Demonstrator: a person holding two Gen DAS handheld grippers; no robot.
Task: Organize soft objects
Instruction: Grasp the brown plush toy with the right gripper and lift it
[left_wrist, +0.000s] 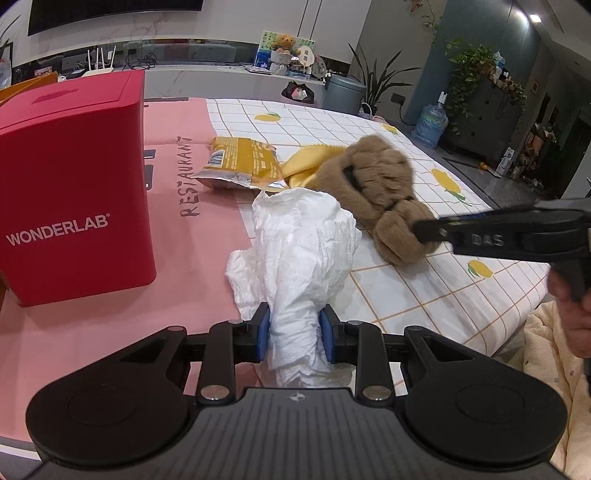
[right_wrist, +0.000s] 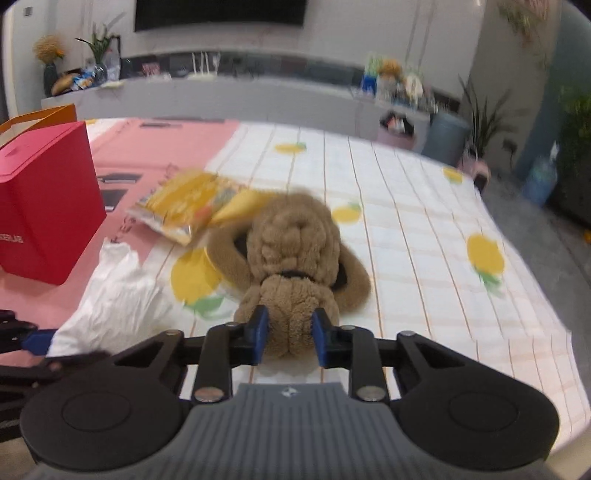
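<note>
My left gripper (left_wrist: 294, 334) is shut on a crumpled white tissue (left_wrist: 303, 254), which stands up from its blue pads above the table. My right gripper (right_wrist: 289, 338) is shut on the near end of a brown plush toy (right_wrist: 291, 258); it also shows in the left wrist view (left_wrist: 384, 195), with the right gripper's fingers (left_wrist: 428, 230) on its lower lobe. The tissue also shows at the left of the right wrist view (right_wrist: 110, 299). A yellow cloth (left_wrist: 303, 166) lies behind the plush.
A red WONDERLAB box (left_wrist: 70, 192) stands at the left on the pink cloth. A yellow snack bag (left_wrist: 240, 162) lies behind the tissue. The table has a white checked lemon cloth (left_wrist: 424, 295); its right edge drops to the floor.
</note>
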